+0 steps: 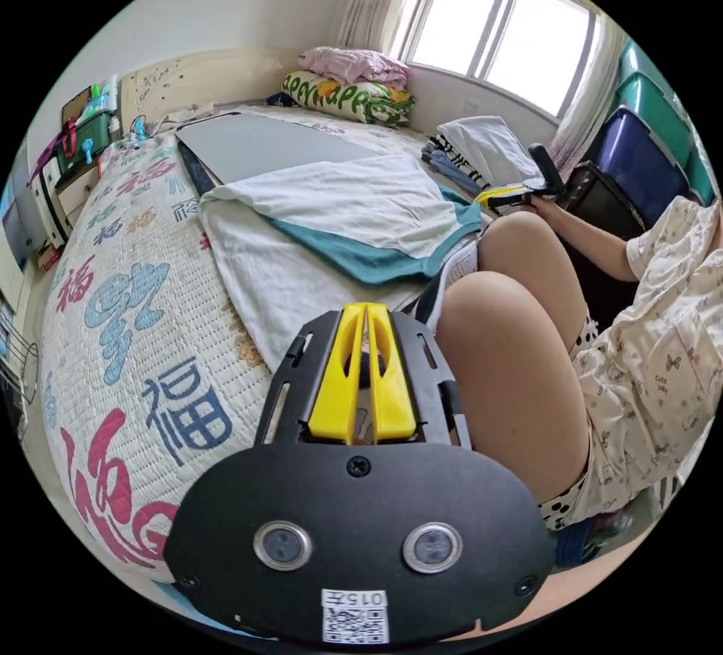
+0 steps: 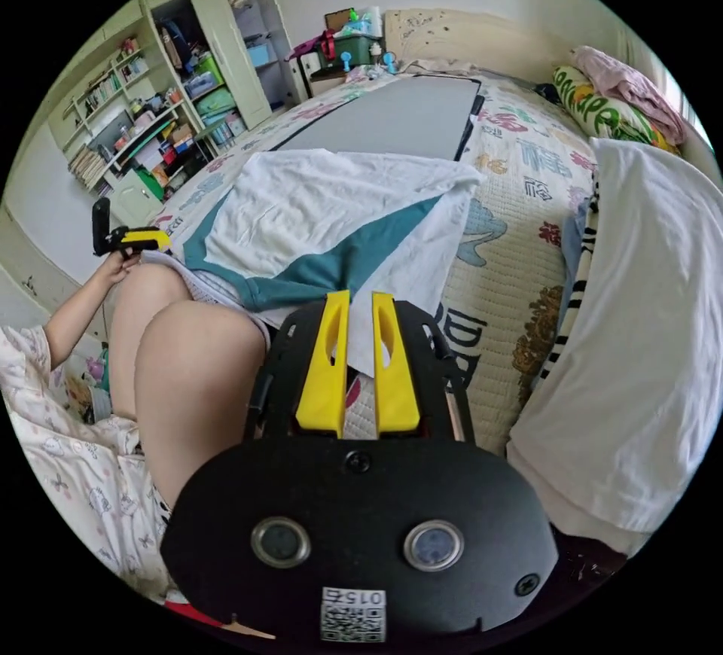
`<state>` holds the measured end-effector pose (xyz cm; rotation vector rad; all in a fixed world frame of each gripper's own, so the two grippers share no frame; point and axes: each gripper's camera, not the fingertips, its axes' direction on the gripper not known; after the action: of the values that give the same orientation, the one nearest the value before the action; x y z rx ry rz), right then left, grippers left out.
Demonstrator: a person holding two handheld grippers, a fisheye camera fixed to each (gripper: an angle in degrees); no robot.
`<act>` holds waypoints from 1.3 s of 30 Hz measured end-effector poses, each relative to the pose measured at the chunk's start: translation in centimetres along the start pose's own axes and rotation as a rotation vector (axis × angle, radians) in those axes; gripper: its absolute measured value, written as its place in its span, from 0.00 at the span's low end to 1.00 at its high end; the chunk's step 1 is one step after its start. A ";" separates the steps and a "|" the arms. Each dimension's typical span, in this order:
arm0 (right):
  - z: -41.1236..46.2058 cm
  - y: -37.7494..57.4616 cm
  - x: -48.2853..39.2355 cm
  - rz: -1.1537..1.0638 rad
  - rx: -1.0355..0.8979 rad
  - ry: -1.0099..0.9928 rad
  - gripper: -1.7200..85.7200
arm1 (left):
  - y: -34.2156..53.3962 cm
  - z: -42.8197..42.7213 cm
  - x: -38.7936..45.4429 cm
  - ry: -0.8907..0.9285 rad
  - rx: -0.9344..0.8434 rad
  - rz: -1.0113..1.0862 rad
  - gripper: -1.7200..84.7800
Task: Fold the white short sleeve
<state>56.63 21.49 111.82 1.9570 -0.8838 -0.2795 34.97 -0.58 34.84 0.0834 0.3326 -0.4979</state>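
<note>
A wide bed under a quilted cream bedspread printed with large blue and pink characters (image 1: 143, 354) takes up most of both views. On it lies a flat grey rectangular board (image 1: 256, 147), and just in front of that the white short-sleeve shirt with teal trim (image 1: 354, 218), spread loosely across the bedspread near the person's bare knees (image 1: 497, 309) (its hem reaches the bed's edge in the right gripper view). A stack of folded clothes topped by a white garment (image 2: 648, 324) sits beside it, close to the right gripper's camera. By the window rest a green-lettered pillow (image 1: 346, 98) and a crumpled pink cloth (image 1: 354, 64).

The left gripper (image 1: 366, 316) hangs above the bed's edge, its yellow jaws pressed together at the tips with nothing between them. The right gripper (image 2: 361, 305) hovers over the shirt's hem, jaws parted by a narrow gap, grasping nothing.
</note>
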 end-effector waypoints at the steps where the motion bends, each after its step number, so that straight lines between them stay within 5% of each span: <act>1: -0.5 -0.2 0.0 0.008 0.027 0.003 0.07 | 0.1 -1.3 -1.3 -0.019 0.034 -0.049 0.03; 8: -1.4 -8.4 -10.0 -0.261 0.207 -0.143 0.08 | -4.4 -1.5 -10.7 -0.026 0.136 -0.387 0.10; 12: 5.8 -13.8 -17.7 -0.431 0.029 -0.325 0.10 | -7.1 0.7 -15.7 0.018 0.224 -0.553 0.12; 19: 16.8 -16.2 -22.6 -0.505 -0.217 -0.326 0.12 | -11.1 6.8 -23.2 -0.007 0.203 -0.721 0.15; 27: 19.2 -15.9 -23.7 -0.604 -0.357 -0.227 0.07 | -14.1 10.0 -29.2 -0.012 0.139 -0.718 0.09; 39: 16.2 -17.2 -22.4 -0.596 -0.308 -0.286 0.01 | -18.3 9.3 -28.8 -0.135 0.078 -0.660 0.02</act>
<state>40.27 31.16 85.36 1.8690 -0.3732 -1.0000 5.08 -5.03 53.24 0.0130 0.2021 -1.1647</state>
